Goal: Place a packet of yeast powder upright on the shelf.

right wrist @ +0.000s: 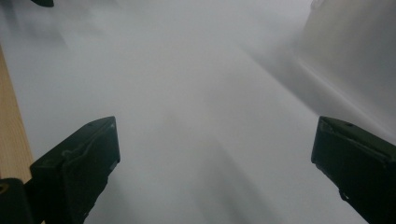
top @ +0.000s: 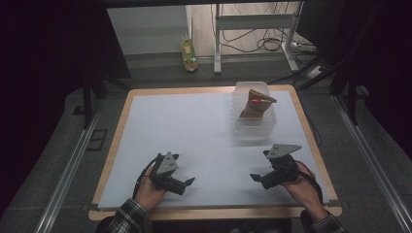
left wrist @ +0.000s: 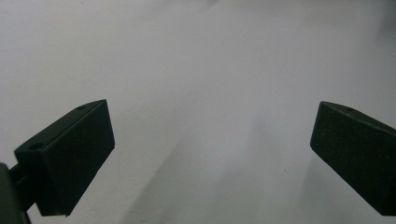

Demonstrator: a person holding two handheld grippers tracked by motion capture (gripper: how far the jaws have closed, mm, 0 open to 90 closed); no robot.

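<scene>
Two grippers rest low at the near edge of the table, one in each of the person's hands, and neither holds anything. The left gripper sits at the near left, and its jaws stand wide apart with just the white sheet showing between them. The right gripper sits at the near right, and its jaws are spread wide too, with nothing between them. Both point in toward the middle of the table, toward each other. The thing they look set to work with is a clear plastic box at the far right of the table, well apart from both grippers. A brown paper bag stands up inside the box, leaning a bit, with something red near its top; it is too small to tell what the red thing is. In the right gripper view, a pale blurry shape at the top right may be that box, but it is too fuzzy to be sure. Judging from how things lie, the work has hardly begun: the bag is in the box, nothing is touched, and both grippers are far from it. What is left looks like nearly all of it: a gripper has to go out to the far right, reach the box or the bag, and close on it. The right gripper is the closer one for that.
</scene>
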